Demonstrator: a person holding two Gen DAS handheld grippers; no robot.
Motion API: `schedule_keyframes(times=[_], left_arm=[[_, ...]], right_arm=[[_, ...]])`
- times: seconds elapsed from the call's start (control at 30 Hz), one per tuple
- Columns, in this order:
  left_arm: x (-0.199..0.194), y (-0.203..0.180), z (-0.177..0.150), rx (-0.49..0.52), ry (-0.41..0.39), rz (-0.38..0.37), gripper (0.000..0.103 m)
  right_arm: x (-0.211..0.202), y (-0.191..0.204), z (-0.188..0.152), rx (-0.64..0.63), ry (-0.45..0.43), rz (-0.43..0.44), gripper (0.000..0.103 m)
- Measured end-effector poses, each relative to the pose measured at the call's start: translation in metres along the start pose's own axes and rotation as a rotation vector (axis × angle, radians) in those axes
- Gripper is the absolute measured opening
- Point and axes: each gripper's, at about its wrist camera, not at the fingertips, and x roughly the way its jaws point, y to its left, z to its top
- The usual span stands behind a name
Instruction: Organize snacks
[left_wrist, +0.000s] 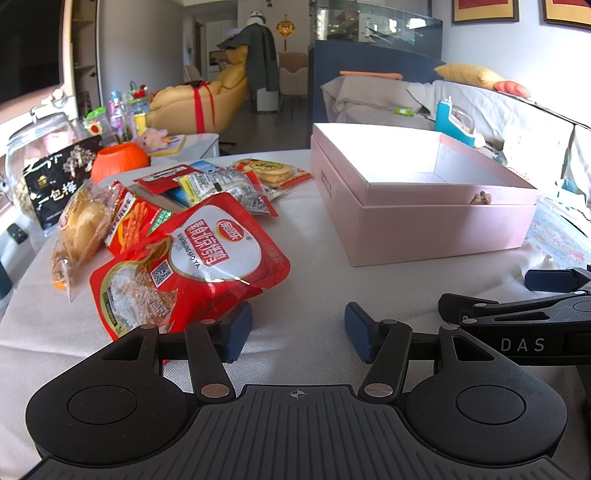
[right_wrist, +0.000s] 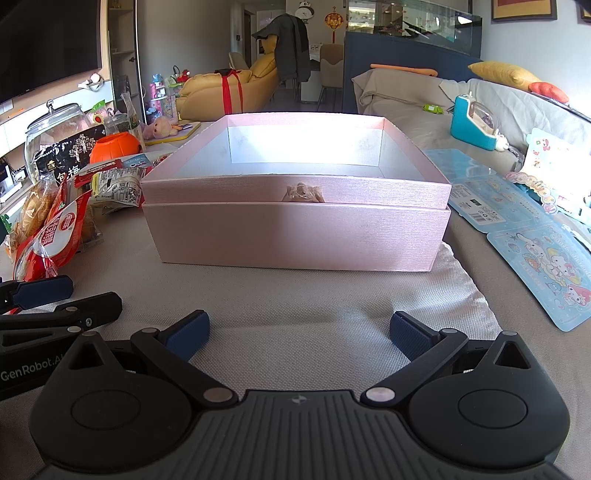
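A pile of snack packets lies on the cloth-covered table at the left: a big red packet (left_wrist: 199, 258), a bread roll in clear wrap (left_wrist: 79, 229), a carrot-print pack (left_wrist: 129, 218), a grey-yellow packet (left_wrist: 225, 188) and a biscuit pack (left_wrist: 273, 171). An open pink box (left_wrist: 424, 218) stands to the right, nothing visible inside it. My left gripper (left_wrist: 297, 332) is open over bare cloth, its left pad beside the red packet's edge. My right gripper (right_wrist: 299, 336) is open with nothing between its fingers, facing the pink box (right_wrist: 295, 229). The red packet (right_wrist: 48, 236) shows at the left there.
A glass jar (left_wrist: 37, 147), a black bag (left_wrist: 61, 177) and an orange pumpkin cup (left_wrist: 118, 160) stand behind the snacks. Blue sticker sheets (right_wrist: 546, 273) lie right of the box. A sofa (left_wrist: 388, 99) and a blue toy (right_wrist: 474, 122) sit behind the table.
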Motion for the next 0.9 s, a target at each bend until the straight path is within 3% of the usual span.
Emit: schedule_keyframes(times=[0.33,0.4,0.53,0.7,0.8,0.9], left_arm=[[-0.001,0.002,0.000,-0.002,0.000,-0.005,0.061],[0.000,0.002,0.000,0.012,0.001,-0.014,0.061],[-0.008,0.014,0.001,0.028,0.037,-0.097,0.060],[-0.037,0.043,-0.002,0.027,0.083,-0.208,0.060],[-0.053,0.072,0.001,-0.027,0.072,-0.202,0.060],[-0.065,0.101,0.006,-0.102,0.025,-0.140,0.059]], right_arm=[[0.002,0.001,-0.002,0.000,0.000,0.002,0.103],[0.001,0.000,0.001,-0.007,0.038,0.022,0.103],[0.003,0.002,0.015,0.021,0.174,0.000,0.103],[0.004,0.007,0.014,0.005,0.163,-0.013,0.103],[0.005,0.010,0.016,-0.019,0.173,0.000,0.103],[0.007,0.025,0.023,-0.091,0.206,0.086,0.103]])
